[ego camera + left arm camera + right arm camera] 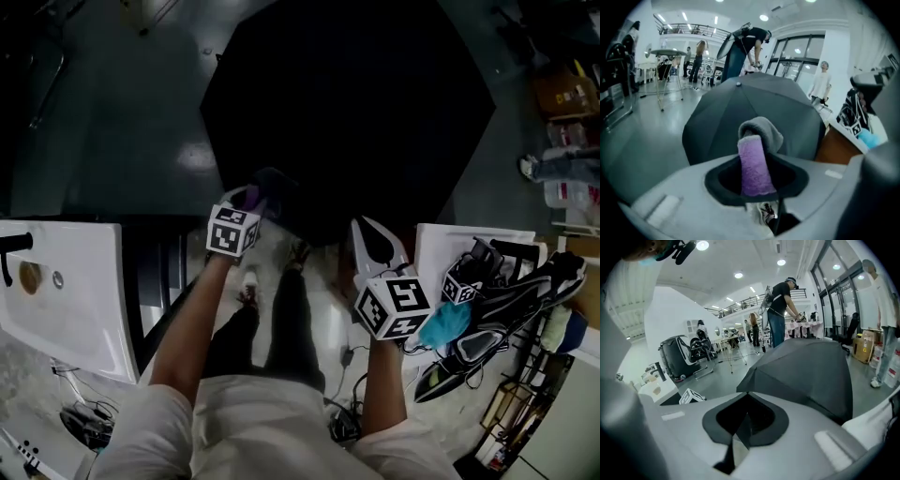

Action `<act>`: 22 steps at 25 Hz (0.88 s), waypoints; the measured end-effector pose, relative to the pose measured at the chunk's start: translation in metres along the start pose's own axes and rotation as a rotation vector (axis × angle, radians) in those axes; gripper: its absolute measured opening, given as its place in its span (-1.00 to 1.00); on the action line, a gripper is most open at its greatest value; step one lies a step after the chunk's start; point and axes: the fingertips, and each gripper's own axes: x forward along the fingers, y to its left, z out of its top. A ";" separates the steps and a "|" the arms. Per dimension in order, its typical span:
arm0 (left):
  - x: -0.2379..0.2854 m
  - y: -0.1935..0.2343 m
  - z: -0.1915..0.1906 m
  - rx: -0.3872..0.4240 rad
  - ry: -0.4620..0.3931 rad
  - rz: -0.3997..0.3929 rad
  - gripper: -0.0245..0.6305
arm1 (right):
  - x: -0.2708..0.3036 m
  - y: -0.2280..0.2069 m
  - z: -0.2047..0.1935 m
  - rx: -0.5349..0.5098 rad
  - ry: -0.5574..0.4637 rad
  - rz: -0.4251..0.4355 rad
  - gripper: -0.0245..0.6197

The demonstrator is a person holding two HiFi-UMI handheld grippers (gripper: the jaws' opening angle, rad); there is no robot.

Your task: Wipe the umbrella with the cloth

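Observation:
A black umbrella (347, 103) stands open on the grey floor ahead of me; its canopy fills the left gripper view (754, 103) and the right half of the right gripper view (806, 371). My left gripper (253, 199) is shut on a purple and grey cloth (753, 164), which sticks up between the jaws, just short of the canopy's near edge. In the head view the cloth (251, 195) shows as a purple tuft. My right gripper (375, 239) hangs by the canopy's near right edge, its jaws (746, 420) shut with nothing between them.
A white basin-like unit (56, 291) stands at the left. A white surface (441, 248) at the right carries black-and-white gear and a teal rag (445, 323). Cardboard boxes (562, 89) sit far right. People (780, 310) stand beyond the umbrella.

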 end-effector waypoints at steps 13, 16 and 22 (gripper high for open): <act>0.000 0.002 0.196 0.021 -0.223 0.063 -0.51 | 0.013 -0.045 0.083 -0.009 -0.062 -0.004 -0.91; 0.016 0.012 0.211 0.016 -0.219 0.096 -0.51 | 0.025 -0.060 0.086 0.002 -0.047 -0.003 -0.91; 0.047 0.030 0.242 -0.016 -0.236 0.123 -0.51 | 0.051 -0.086 0.084 0.018 -0.004 0.015 -0.91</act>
